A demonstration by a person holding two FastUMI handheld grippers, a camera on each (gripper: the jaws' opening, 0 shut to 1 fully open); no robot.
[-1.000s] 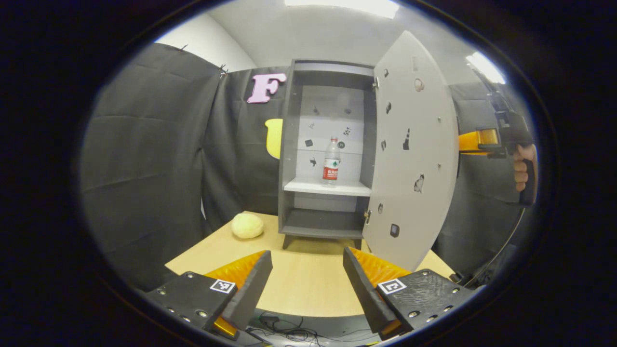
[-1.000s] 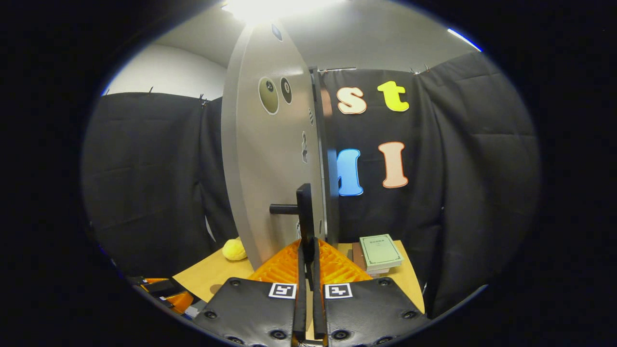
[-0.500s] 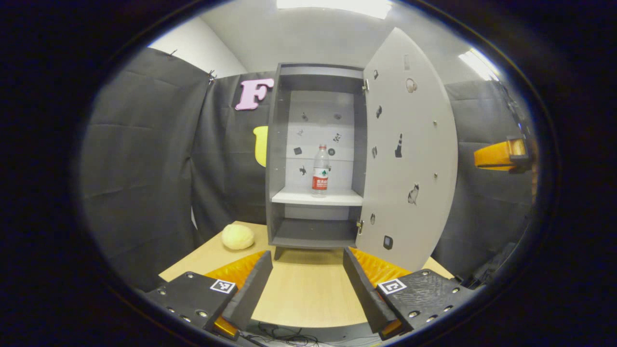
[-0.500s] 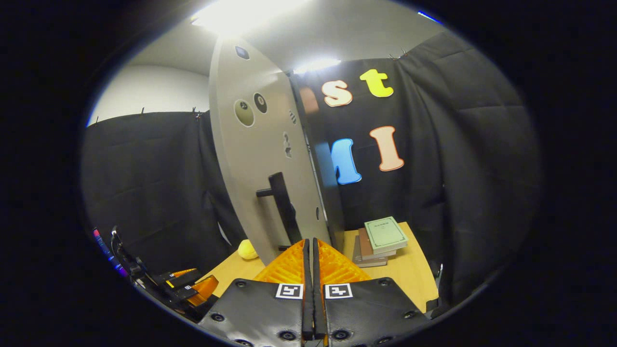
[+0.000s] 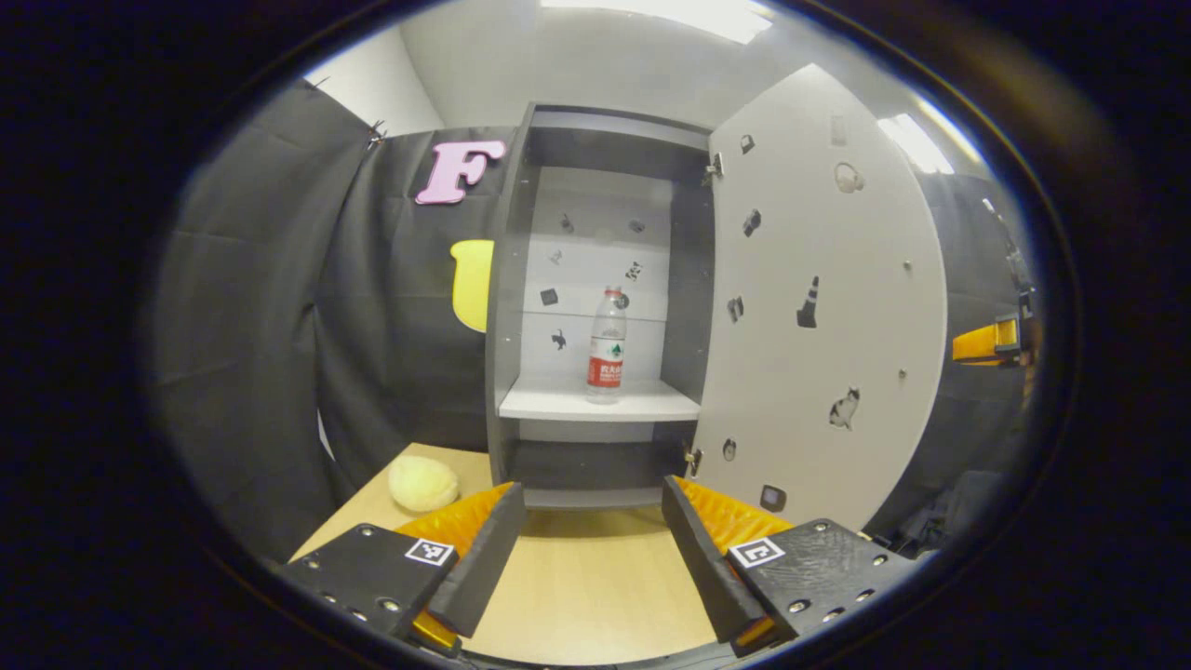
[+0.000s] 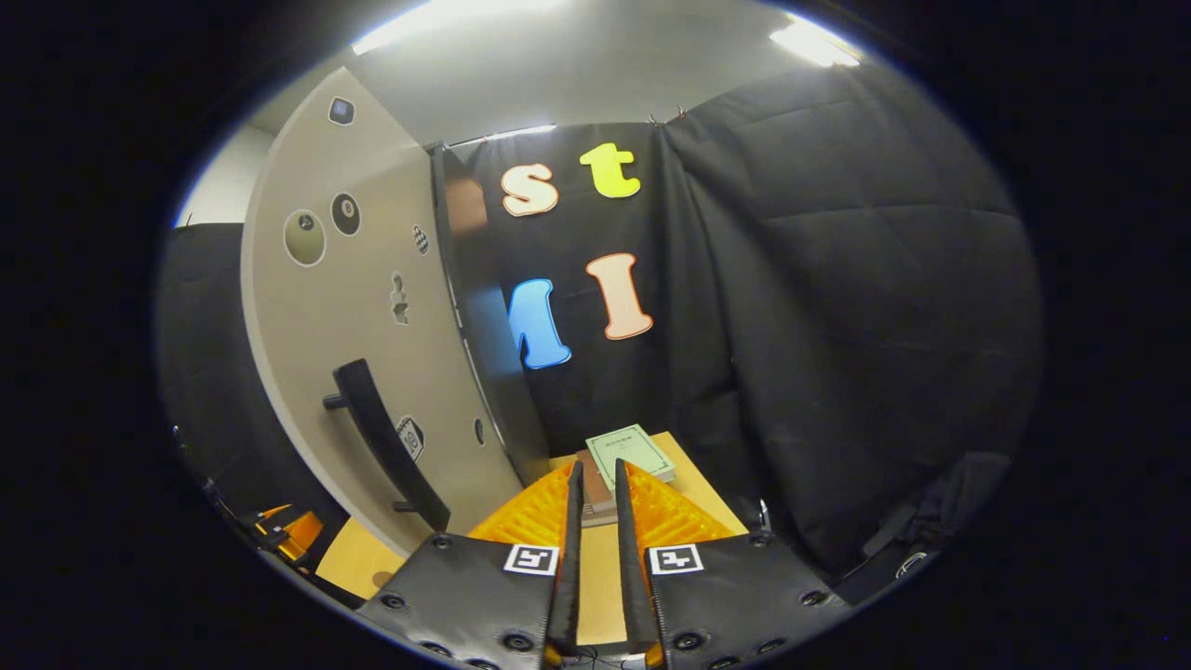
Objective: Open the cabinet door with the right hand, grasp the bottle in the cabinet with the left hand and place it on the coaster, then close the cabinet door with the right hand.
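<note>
Cabinet door (image 5: 819, 307) is standing wide open at 3 o'clock of the cabinet (image 5: 595, 307) in the left gripper view, which is leaving a free line to the water bottle (image 5: 606, 346); opening appears done. That bottle is standing upright on the middle shelf (image 5: 595, 402), toward its right half, clear of the side walls. The left gripper (image 5: 591, 549) is sitting at 6 o'clock, its fingers spread well apart with nothing between them, aimed at the shelf opening, which reads as readying a reach for the bottle. In the right gripper view, the right gripper (image 6: 591, 549) is showing only a narrow gap between its fingers and is grasping nothing; the door handle (image 6: 386, 442) is lying at 9 o'clock of it, apart from the fingers, so the door is resting unassisted. A stack of books (image 6: 619, 465) is lying on the wooden table (image 6: 707, 493) just beyond those fingers, partly screened by them. A yellow sponge-like lump (image 5: 423, 482) is resting at 7 o'clock of the cabinet; its nature is hard to judge. No object can be identified as the coaster. The lower compartment is sitting in shadow, so its contents cannot be judged.
</note>
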